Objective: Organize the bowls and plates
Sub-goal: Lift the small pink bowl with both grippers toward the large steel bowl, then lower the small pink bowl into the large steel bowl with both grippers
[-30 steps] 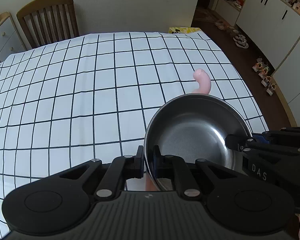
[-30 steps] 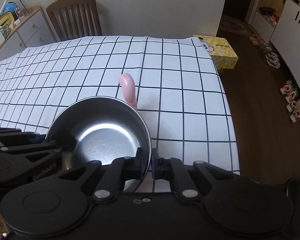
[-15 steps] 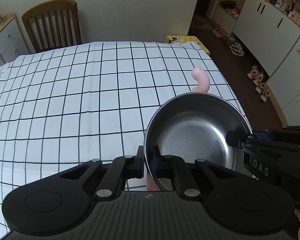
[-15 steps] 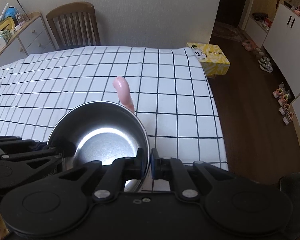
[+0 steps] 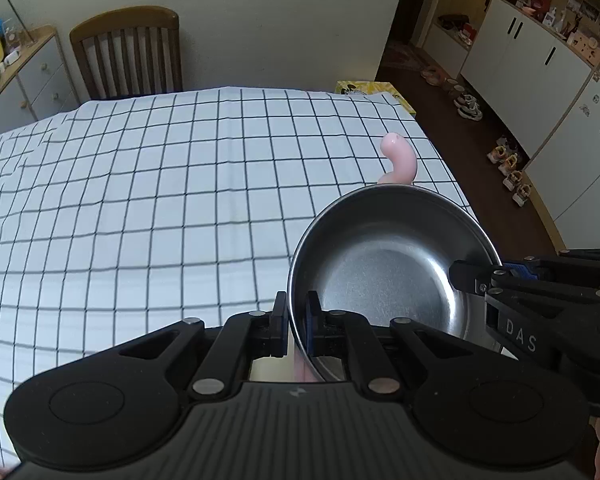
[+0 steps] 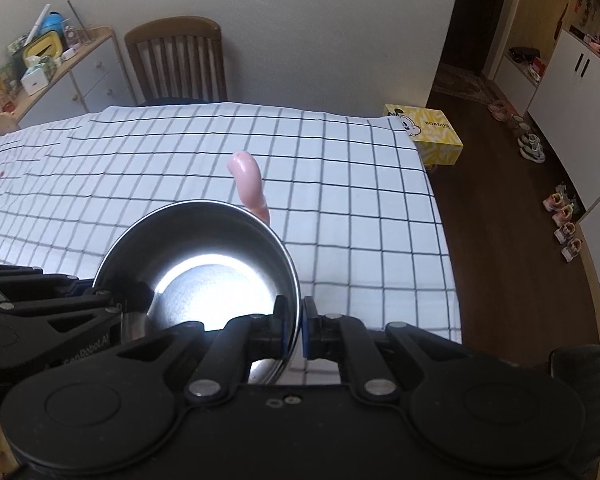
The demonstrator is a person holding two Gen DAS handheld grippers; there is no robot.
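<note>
A round steel bowl (image 5: 384,264) hangs in the air above the checked tablecloth (image 5: 140,208). My left gripper (image 5: 296,320) is shut on its near left rim. My right gripper (image 6: 301,330) is shut on the opposite rim, and the bowl (image 6: 204,264) shows bright inside in the right wrist view. A pink curved handle (image 5: 398,158) sticks up from behind the bowl's far edge; it also shows in the right wrist view (image 6: 250,180). What it is attached to is hidden. Each gripper shows in the other's view at the bowl's side.
A wooden chair (image 5: 128,52) stands at the table's far side. A yellow box (image 6: 428,134) sits by the far right corner. A dresser with clutter (image 6: 52,76) is at the left. White cabinets (image 5: 540,64) and shoes line the right wall.
Both grippers have lifted the bowl higher above the table; more of the room and far wall comes into view. The grip on both rims is unchanged.
</note>
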